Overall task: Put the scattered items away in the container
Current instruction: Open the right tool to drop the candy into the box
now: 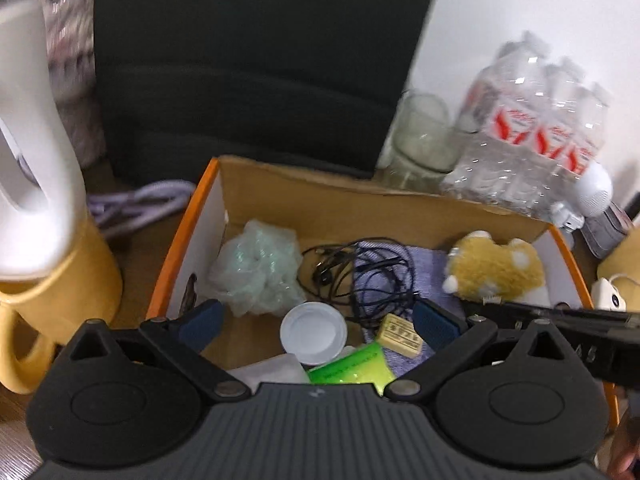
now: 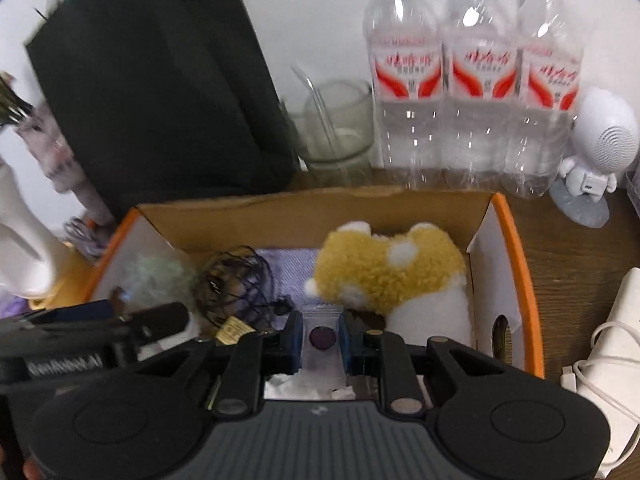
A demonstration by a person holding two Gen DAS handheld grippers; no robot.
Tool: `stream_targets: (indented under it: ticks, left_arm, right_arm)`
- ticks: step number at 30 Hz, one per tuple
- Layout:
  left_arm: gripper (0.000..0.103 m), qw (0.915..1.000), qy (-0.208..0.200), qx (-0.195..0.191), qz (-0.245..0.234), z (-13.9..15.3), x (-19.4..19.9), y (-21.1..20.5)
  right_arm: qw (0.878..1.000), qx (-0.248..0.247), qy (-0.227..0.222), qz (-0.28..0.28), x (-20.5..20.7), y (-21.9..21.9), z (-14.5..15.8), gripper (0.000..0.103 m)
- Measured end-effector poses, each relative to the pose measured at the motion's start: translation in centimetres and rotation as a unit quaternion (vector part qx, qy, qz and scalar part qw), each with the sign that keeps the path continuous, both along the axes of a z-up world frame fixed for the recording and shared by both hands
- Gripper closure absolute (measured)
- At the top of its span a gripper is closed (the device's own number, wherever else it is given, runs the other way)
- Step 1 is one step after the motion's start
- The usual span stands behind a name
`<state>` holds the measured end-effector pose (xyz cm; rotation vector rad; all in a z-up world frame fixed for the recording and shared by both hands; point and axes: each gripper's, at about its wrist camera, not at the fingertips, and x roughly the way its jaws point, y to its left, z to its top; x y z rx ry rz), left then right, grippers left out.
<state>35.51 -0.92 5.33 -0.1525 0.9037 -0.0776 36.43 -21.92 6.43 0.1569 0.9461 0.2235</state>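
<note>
An orange-rimmed cardboard box [image 1: 182, 236] [image 2: 516, 248] holds a pale green mesh puff [image 1: 256, 268], tangled black earphones [image 1: 360, 276] [image 2: 236, 280], a tan plush toy [image 1: 496, 268] [image 2: 392, 276], a white lid [image 1: 314, 344], a small tan eraser [image 1: 400, 335] and a neon green packet [image 1: 352, 368] on purple cloth. My left gripper [image 1: 316, 320] hangs open over the box's near side, with nothing between its fingers. My right gripper [image 2: 320, 340] is shut on a small clear zip bag [image 2: 323, 318] with a dark round piece inside, just in front of the plush toy.
Three water bottles [image 2: 472, 80], a glass [image 2: 336, 128] and a white astronaut speaker [image 2: 596, 148] stand behind the box. A black bag [image 2: 160, 80] rises at the back left. A white jug [image 1: 36, 160] on a yellow mug [image 1: 60, 300] stands left; a white charger [image 2: 616, 360] lies right.
</note>
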Motion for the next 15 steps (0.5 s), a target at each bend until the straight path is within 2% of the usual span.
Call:
stream_targets:
  ticks: [4,7,9,10,12,14,15]
  left_arm:
    - [0.000,0.9994,0.016,0.031,-0.005,-0.5,0.6,-0.3]
    - [0.000,0.9984,0.045,0.028,-0.021,-0.4,0.6,-0.5]
    - [0.000,0.9976,0.056,0.033,-0.026,0.1,0.3,-0.6]
    - [0.000,0.9967,0.061,0.044,-0.030,0.5,0.1,-0.8]
    - [0.000,0.9945,0.066,0.068,-0.043,1.6,-0.5,-1.3]
    - [0.000,0.9947,0.056,0.078,-0.038,2.9,-1.4,-1.3]
    - [0.000,0.9954,0.047,0.078,-0.030,3.7,-1.9,-1.2]
  right_arm:
    - [0.999,-0.017,0.049,0.005,1.2,1.1,-1.5,0.083]
    - [0.998,-0.033,0.060,-0.003,1.2,1.5,-1.4,0.078]
    - [0.998,-0.035,0.057,-0.004,0.6,1.4,-0.4,0.065]
    - [0.998,-0.035,0.050,-0.005,0.2,1.2,0.5,0.061]
    - [0.998,-0.039,0.037,-0.012,-0.7,0.8,2.1,0.043]
    - [0.999,-0.044,0.019,-0.021,-2.0,0.2,3.8,0.033]
    - [0.999,-0.048,0.014,-0.021,-2.5,0.0,4.6,0.033]
